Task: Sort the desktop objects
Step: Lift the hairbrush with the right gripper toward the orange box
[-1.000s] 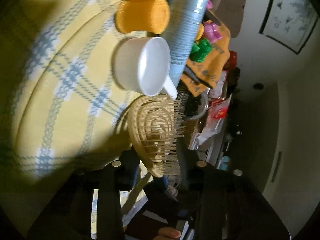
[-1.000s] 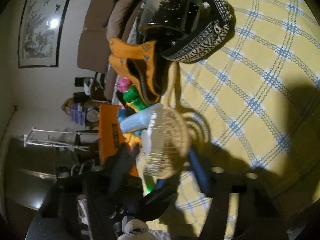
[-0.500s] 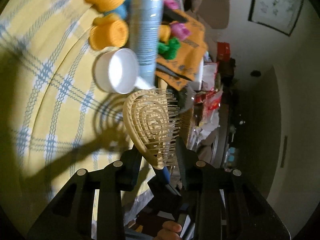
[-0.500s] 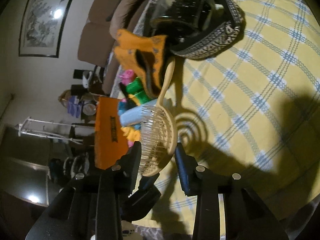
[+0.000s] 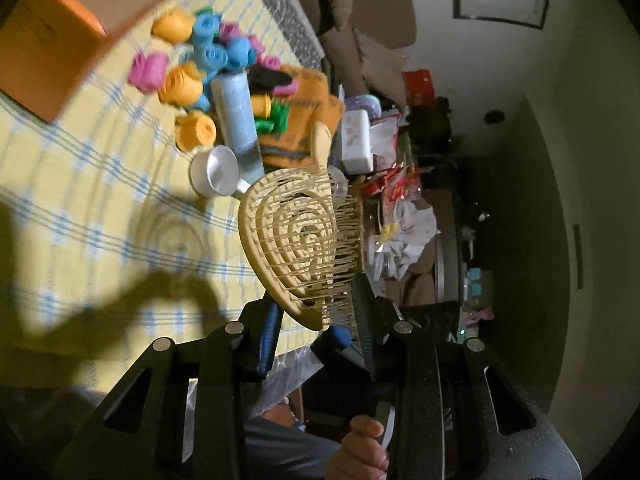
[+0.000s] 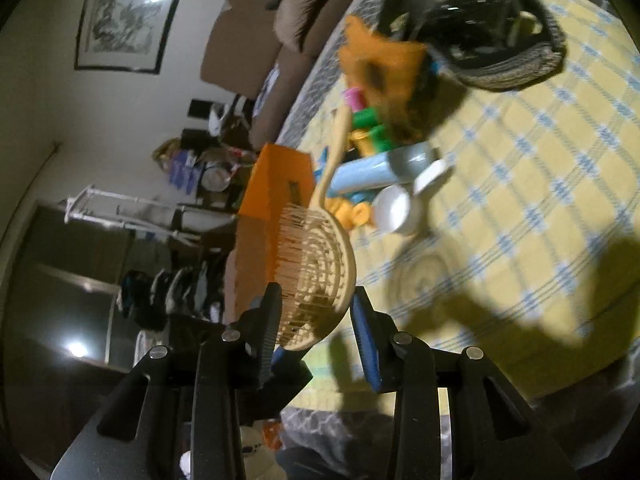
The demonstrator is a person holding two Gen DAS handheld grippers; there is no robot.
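Left wrist view: both grippers' jaws clamp the hairbrush (image 5: 298, 248) head above the counter (image 5: 100, 208); carrying demands level, matched motion.

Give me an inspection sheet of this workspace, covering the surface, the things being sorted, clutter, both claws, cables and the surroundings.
Surface: yellow checked cloth, shadowed.
Job's things: beige hairbrush held off the cloth; coloured hair rollers, blue tube and white scoop heaped.
Clutter: orange box, orange cloth, dark basket.
Grippers: left claw and right claw both closed on the brush head, bristles against one pad of each.
Cables: nothing seen.
Surroundings: brown sofa, framed picture, crowded side table.
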